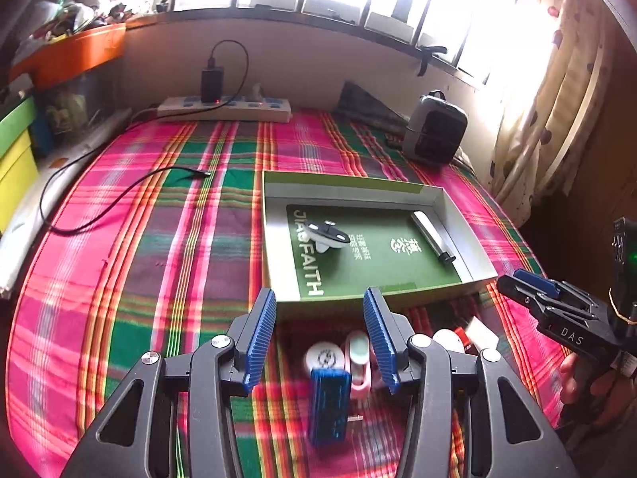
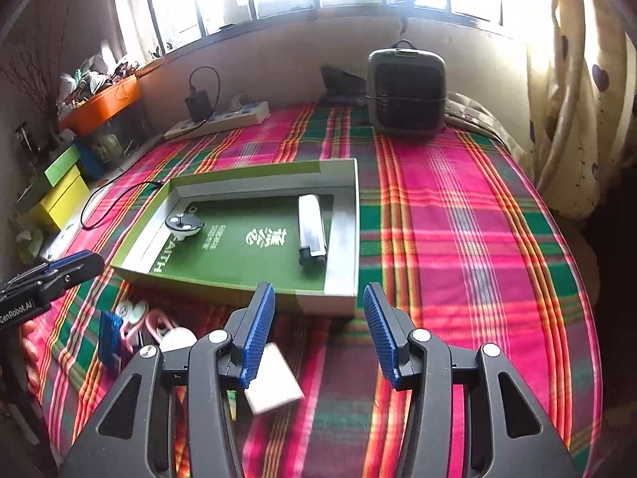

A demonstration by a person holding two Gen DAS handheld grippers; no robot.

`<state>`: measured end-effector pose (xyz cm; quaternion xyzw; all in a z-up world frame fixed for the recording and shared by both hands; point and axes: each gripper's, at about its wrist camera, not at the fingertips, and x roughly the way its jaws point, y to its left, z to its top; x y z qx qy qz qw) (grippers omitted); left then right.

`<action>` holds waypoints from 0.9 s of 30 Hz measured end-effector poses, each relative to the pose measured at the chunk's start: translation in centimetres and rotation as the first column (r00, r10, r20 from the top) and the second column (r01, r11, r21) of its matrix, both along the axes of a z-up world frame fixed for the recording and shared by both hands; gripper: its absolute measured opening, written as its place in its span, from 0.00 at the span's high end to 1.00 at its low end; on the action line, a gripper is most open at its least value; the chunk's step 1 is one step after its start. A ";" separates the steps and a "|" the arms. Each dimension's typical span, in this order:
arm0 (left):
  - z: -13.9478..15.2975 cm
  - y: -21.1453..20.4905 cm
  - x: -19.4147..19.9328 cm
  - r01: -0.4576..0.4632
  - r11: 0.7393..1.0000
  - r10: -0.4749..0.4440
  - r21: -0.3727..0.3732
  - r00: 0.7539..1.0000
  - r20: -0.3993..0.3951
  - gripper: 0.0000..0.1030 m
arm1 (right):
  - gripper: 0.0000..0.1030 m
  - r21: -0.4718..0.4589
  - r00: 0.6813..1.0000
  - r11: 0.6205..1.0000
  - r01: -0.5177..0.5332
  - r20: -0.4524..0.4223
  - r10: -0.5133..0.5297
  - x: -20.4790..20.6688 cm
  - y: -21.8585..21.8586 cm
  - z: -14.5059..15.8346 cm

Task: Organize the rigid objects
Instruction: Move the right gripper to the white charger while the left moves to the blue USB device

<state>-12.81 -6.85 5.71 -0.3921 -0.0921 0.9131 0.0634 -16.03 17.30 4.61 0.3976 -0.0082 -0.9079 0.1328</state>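
Both tongs (image 1: 320,338) (image 2: 318,334) gape empty, the shallow box (image 1: 458,215) just beyond their tips

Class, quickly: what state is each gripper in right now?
Left gripper: open, holding nothing.
Right gripper: open, holding nothing.

Shallow green box on a plaid bedcover, seen between parted blue gripper pads

The right gripper (image 2: 318,332) is held with jaws apart and nothing between them. A silver lighter (image 2: 311,228) and a round grey disc (image 2: 185,226) are seen lying well apart in the green box (image 2: 342,239). Small items are clustered beside a blue block (image 2: 109,336); the left gripper (image 2: 71,269) is seen at the left edge.
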 end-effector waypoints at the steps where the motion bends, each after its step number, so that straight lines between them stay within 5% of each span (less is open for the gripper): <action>1: -0.1 -0.2 0.5 -0.005 1.000 0.005 0.004 1.000 -0.003 0.56 | 0.53 0.002 1.000 1.000 -0.001 -0.002 0.001 0.3 0.1 0.0; 27: -2.0 -1.3 4.6 -0.017 0.997 0.016 0.072 1.000 0.022 0.56 | 0.53 0.051 0.987 0.986 -0.158 0.029 0.156 4.2 -1.3 -3.0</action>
